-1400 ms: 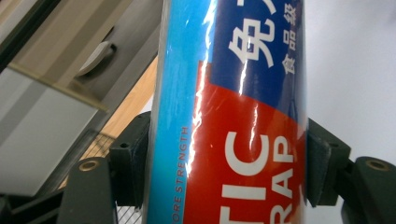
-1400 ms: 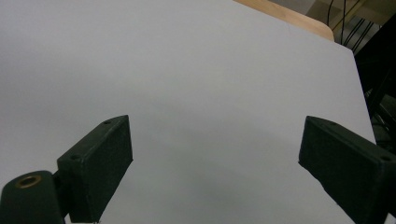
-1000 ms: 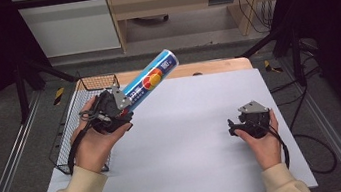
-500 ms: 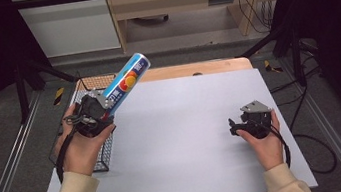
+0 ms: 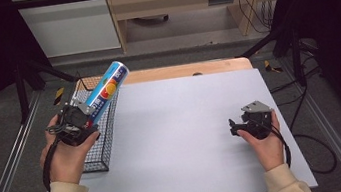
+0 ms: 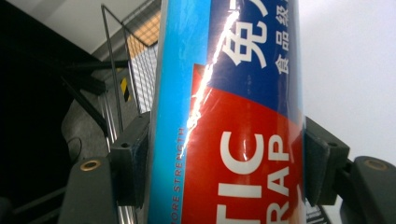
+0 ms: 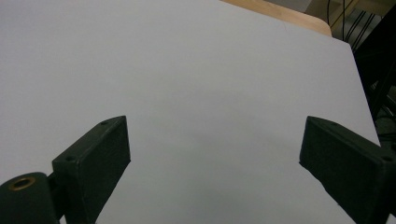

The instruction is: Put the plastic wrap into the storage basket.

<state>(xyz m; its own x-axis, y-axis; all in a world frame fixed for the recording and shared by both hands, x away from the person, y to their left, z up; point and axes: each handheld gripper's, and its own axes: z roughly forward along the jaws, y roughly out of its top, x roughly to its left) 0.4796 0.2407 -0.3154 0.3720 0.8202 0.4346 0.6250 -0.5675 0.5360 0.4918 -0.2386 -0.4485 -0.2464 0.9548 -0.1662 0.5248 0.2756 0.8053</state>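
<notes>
Grey flooring and dark curtains surrounded a desk (image 5: 187, 124) with a pale grey top and a strip of bare wood along its far edge, seen from above in the high view. At the left of that frame, the person's left hand (image 5: 66, 158) held the left tool (image 5: 77, 120) above a black wire basket (image 5: 101, 136) that sat along the desk's left edge. The left tool was clenched around a blue tube (image 5: 106, 91), which slanted up and away toward the upper middle of the frame, its far end capped in white. In the left gripper view, the tube ran up the centre of the frame, pressed between the two black jaws at lower left and lower right; its label was blue above and red below, with white lettering. The basket's wire showed behind it at upper left. At the lower right of the high view, the right hand (image 5: 265, 138) held the right tool (image 5: 242, 125) low over the bare desk, well apart from the tube. In the right gripper view, its jaws stood wide apart with nothing between them, over plain grey surface.
</notes>
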